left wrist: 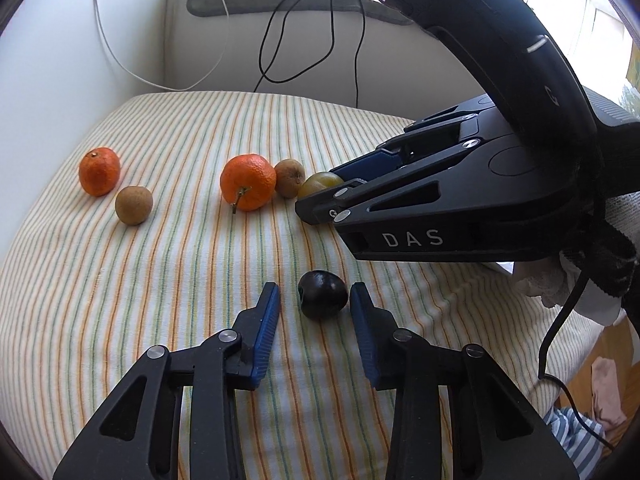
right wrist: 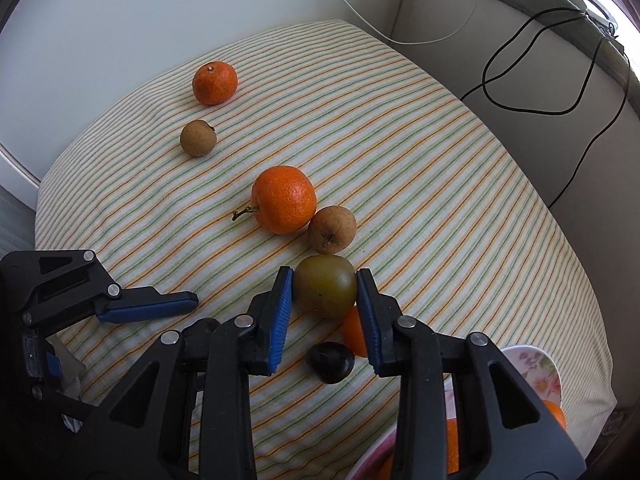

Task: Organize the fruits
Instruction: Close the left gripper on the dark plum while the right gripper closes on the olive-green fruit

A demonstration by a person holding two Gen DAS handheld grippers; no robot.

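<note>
While your right gripper (right wrist: pixel 325 288) is closing its fingers (right wrist: pixel 282 300) onto the green plum (right wrist: pixel 326 285) on the striped tabletop (right wrist: pixel 440 200), your left gripper (left wrist: pixel 314 304) is standing narrowly open around the dark plum (left wrist: pixel 323 294) — not gripping. Squeezing off-centre risks squirting either round fruit away; the dark plum's stem dimple is facing left, with no clear long axis.

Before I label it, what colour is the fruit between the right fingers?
Olive green with a brownish tinge, the plum; clearest in the right wrist view.

Striped cloth (right wrist: pixel 440 184) — perhaps a cushion — carries tangerines (right wrist: pixel 284 199), plums (right wrist: pixel 325 285).
</note>
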